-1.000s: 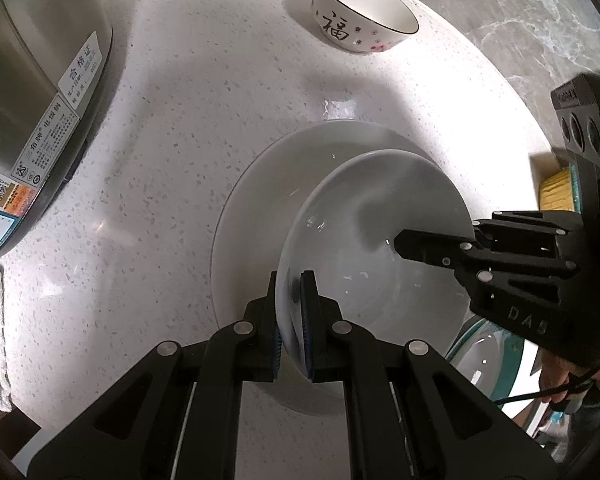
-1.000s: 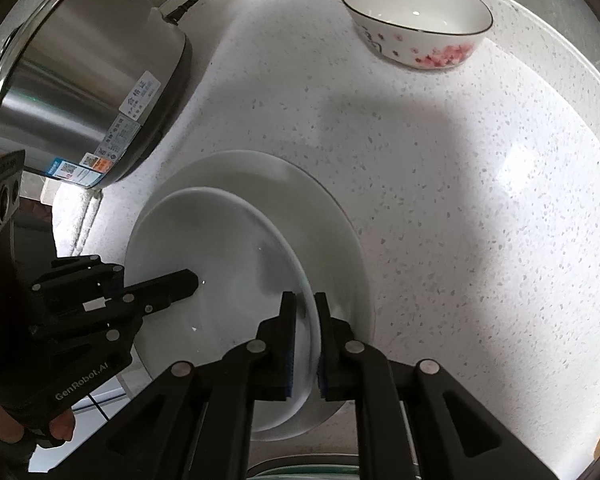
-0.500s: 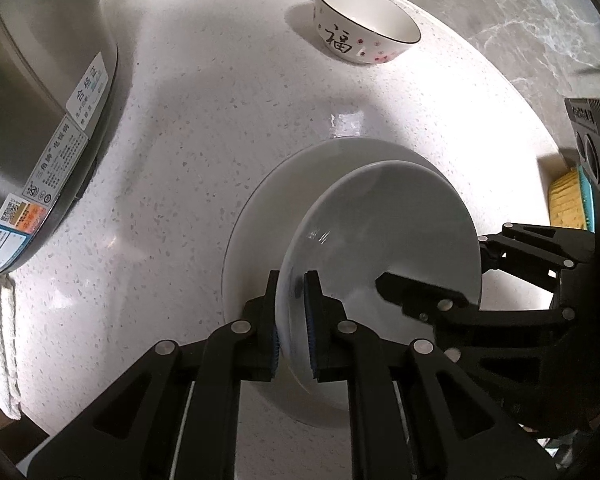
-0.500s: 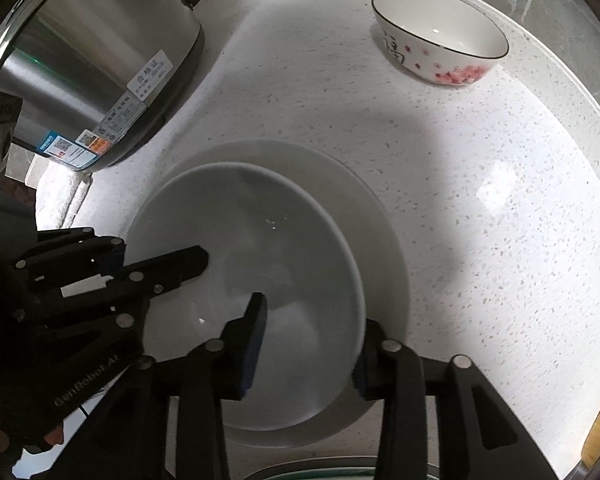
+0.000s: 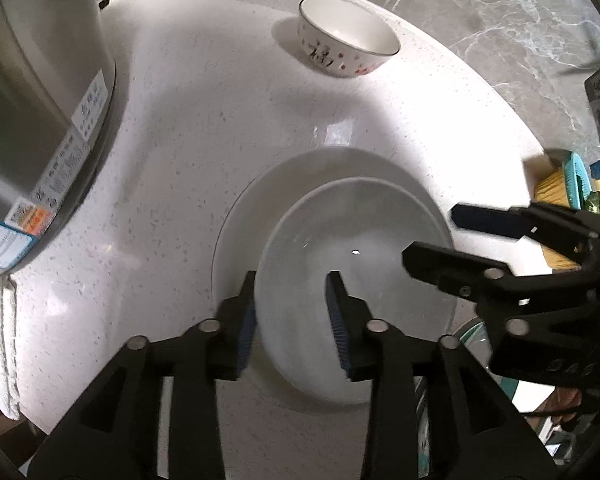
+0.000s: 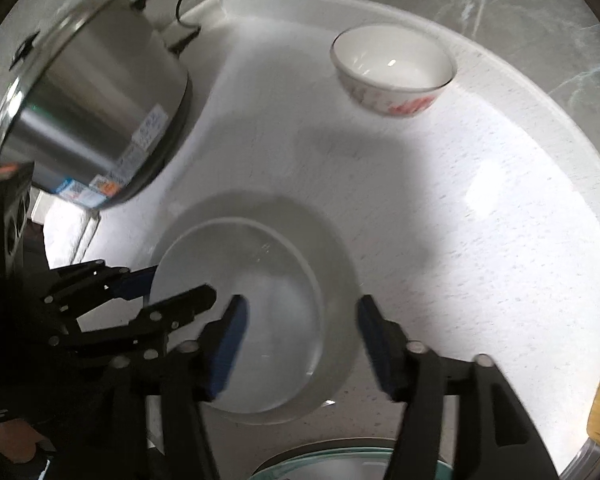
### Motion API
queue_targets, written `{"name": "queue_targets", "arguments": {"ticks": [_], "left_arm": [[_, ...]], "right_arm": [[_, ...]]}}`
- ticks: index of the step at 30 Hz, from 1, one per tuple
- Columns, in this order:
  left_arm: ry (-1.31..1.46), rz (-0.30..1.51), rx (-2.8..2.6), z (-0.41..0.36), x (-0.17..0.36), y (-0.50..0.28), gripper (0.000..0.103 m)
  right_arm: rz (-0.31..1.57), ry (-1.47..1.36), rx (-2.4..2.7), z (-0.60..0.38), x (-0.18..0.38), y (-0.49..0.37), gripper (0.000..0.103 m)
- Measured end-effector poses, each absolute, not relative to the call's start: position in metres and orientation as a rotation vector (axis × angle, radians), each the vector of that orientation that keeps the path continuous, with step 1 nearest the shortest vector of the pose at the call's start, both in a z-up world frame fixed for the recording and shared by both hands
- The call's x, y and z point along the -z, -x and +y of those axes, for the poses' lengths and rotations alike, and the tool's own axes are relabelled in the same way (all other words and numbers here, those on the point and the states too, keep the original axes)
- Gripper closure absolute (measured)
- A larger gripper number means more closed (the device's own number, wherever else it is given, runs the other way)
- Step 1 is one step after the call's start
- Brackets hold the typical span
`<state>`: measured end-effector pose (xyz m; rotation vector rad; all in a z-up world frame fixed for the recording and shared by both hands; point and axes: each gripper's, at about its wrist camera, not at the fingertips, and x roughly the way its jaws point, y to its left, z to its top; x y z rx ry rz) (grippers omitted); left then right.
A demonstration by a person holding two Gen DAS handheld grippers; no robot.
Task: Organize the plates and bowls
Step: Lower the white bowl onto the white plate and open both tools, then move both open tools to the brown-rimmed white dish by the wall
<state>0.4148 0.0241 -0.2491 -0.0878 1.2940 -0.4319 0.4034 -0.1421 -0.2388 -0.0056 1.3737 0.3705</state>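
Note:
A small white plate (image 5: 360, 248) lies stacked on a larger white plate (image 5: 244, 216) on the speckled white counter; both show in the right wrist view, small plate (image 6: 268, 292) on large plate (image 6: 332, 248). My left gripper (image 5: 292, 300) is open, its fingers astride the small plate's near rim. My right gripper (image 6: 300, 324) is open and empty above the plates' right side; it also shows in the left wrist view (image 5: 436, 236). A patterned white bowl (image 5: 346, 52) stands apart at the back, also in the right wrist view (image 6: 394, 68).
A steel rice cooker (image 6: 88, 116) stands at the left with a white cloth (image 5: 4, 344) beside it. A glass-rimmed dish (image 6: 340, 464) sits at the near edge. A yellow brush in a teal holder (image 5: 560, 188) lies right. A grey marble wall (image 5: 500, 20) backs the counter.
Both grippers held the small plate's rim a second ago. The right opened first, then the left; the small plate now rests on the large one. Both grippers have pulled back slightly.

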Motion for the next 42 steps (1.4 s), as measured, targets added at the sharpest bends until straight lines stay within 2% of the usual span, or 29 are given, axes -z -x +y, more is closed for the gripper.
{"name": "queue_targets", "arguments": {"ticks": [1,2,3,7,9,13,15,18,22,27,32,42], "left_arm": [[0.085,1.287,0.435,0.024,0.247,-0.415,0.059],[0.075,1.282,0.430,0.024,0.245,-0.416,0.051],[0.076,1.281,0.436,0.025,0.244,-0.416,0.049],[0.080,1.280,0.430,0.028,0.238,-0.416,0.049],[0.089,1.275,0.410,0.033,0.230,-0.418,0.046],[0.192,1.243,0.380,0.039,0.199,-0.435,0.039],[0.234,1.211,0.367,0.038,0.186,-0.454,0.028],[0.213,1.141,0.381,0.029,0.176,-0.489,0.028],[0.214,1.217,0.446,0.007,0.185,-0.535,0.028],[0.092,1.179,0.385,-0.010,0.192,-0.584,0.028],[0.033,1.218,0.344,-0.018,0.213,-0.619,0.028],[-0.012,1.208,0.350,-0.035,0.244,-0.656,0.028]], "right_arm": [[1.359,-0.005,-0.364,-0.147,0.235,-0.404,0.031],[1.354,-0.018,-0.359,-0.151,0.231,-0.406,0.031],[1.350,-0.030,-0.356,-0.155,0.229,-0.407,0.031],[1.312,-0.096,-0.350,-0.179,0.213,-0.413,0.031],[1.277,-0.140,-0.343,-0.197,0.203,-0.419,0.031],[1.181,-0.263,-0.299,-0.240,0.181,-0.438,0.017],[1.135,-0.289,-0.259,-0.251,0.174,-0.447,0.015],[1.076,-0.361,-0.270,-0.268,0.171,-0.466,0.014],[1.082,-0.510,-0.267,-0.274,0.189,-0.491,0.014],[1.221,-0.461,-0.250,-0.265,0.224,-0.525,0.016],[1.242,-0.369,-0.180,-0.257,0.241,-0.546,0.016],[1.274,-0.358,-0.169,-0.253,0.268,-0.575,0.016]]}}
